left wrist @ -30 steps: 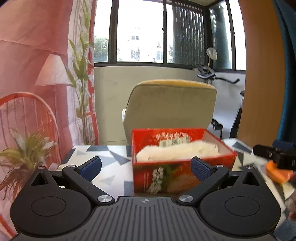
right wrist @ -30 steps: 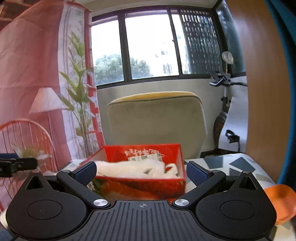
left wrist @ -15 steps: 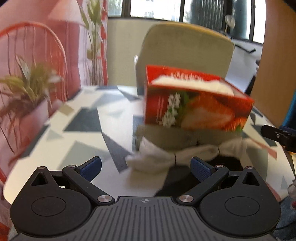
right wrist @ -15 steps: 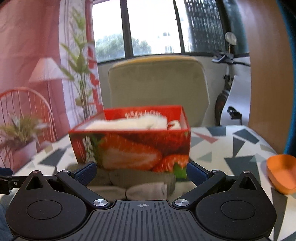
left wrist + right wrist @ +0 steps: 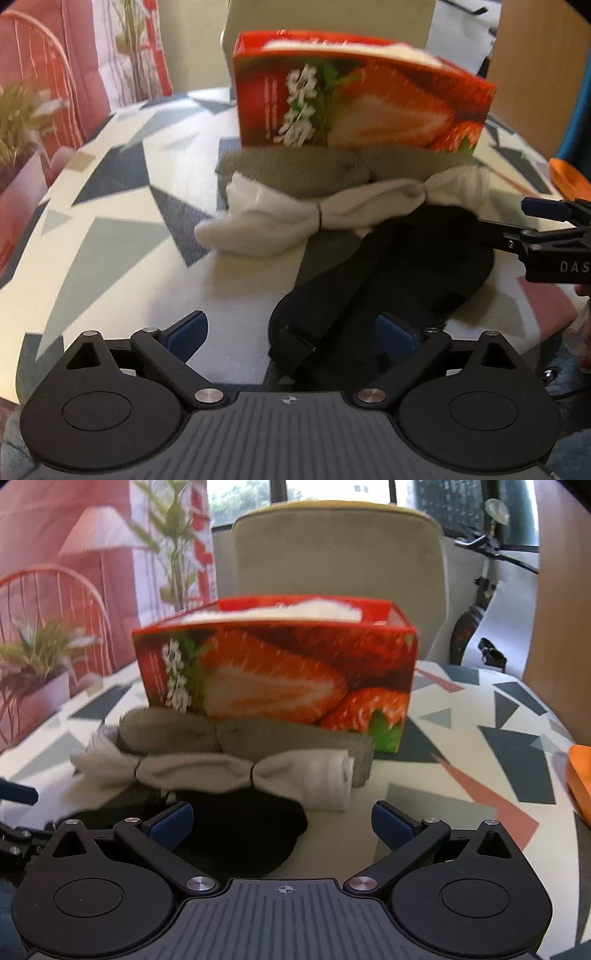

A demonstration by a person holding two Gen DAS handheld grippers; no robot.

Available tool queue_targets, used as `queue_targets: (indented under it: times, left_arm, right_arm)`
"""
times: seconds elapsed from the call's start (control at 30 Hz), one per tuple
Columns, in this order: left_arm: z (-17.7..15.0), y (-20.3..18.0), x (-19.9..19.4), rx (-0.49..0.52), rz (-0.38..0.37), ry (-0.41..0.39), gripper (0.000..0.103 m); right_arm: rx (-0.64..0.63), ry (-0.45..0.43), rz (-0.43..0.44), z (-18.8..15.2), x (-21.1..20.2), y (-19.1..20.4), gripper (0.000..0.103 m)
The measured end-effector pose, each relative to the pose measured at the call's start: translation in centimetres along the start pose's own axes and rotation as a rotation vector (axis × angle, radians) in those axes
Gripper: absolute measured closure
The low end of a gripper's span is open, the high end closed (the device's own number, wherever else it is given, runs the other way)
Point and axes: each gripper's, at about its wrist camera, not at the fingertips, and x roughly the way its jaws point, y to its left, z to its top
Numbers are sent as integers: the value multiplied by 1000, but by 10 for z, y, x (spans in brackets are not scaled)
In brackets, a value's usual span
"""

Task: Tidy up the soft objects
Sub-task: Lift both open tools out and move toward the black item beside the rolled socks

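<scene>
The left gripper (image 5: 291,334) and right gripper (image 5: 282,818) both hover spread wide and empty over the black sock (image 5: 388,266), which lies on the desk (image 5: 122,206) in front of the strawberry box (image 5: 277,672), beside the white socks (image 5: 221,771). Closing now could snag the white pair too. Half a second ago both sat higher; they have since dipped toward the socks.

One red strawberry box (image 5: 277,672), one olive sock bundle (image 5: 243,738), one white sock bundle (image 5: 221,771), one black sock (image 5: 388,280), one orange dish (image 5: 580,782).
</scene>
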Motion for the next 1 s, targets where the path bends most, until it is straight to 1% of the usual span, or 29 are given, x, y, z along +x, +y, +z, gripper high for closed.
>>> queue_targets:
  times: [0.03, 0.13, 0.2, 0.4, 0.5, 0.6, 0.67, 0.77, 0.83, 0.87, 0.93, 0.97, 1.0]
  left_arm:
    - [0, 1, 2, -4, 10, 13, 4]
    - [-3, 6, 9, -13, 61, 47, 4]
    - [-1, 9, 10, -24, 57, 49, 4]
    - [2, 7, 12, -6, 96, 21, 3]
    - [3, 6, 13, 5, 132, -7, 3]
    - [6, 6, 15, 12, 158, -27, 3]
    - [8, 8, 17, -4, 154, -38, 3]
    - [10, 16, 21, -56, 120, -34, 3]
    - [11, 22, 24, -84, 97, -32, 3]
    - [11, 24, 25, -94, 86, -35, 5]
    - [10, 23, 25, -84, 73, -50, 11]
    - [10, 20, 23, -71, 61, -57, 19]
    - [10, 18, 23, -58, 47, -63, 27]
  right_arm:
    - [-10, 11, -4, -2, 3, 2, 5]
    - [-38, 52, -14, -5, 12, 5, 5]
    - [-63, 77, -30, -7, 16, 8, 5]
    - [-87, 126, -25, -11, 22, 9, 5]
    - [-95, 137, -13, -12, 22, 10, 5]
    - [-103, 148, 20, -13, 21, 11, 10]
    - [-95, 152, 45, -12, 20, 11, 13]
    - [-45, 151, 82, -10, 19, 4, 14]
    - [-11, 151, 81, -9, 20, -1, 17]
    - [2, 150, 78, -9, 21, -4, 17]
    - [4, 144, 77, -9, 21, -4, 17]
    - [-4, 145, 72, -10, 22, -2, 18]
    - [-11, 145, 72, -10, 22, -1, 22]
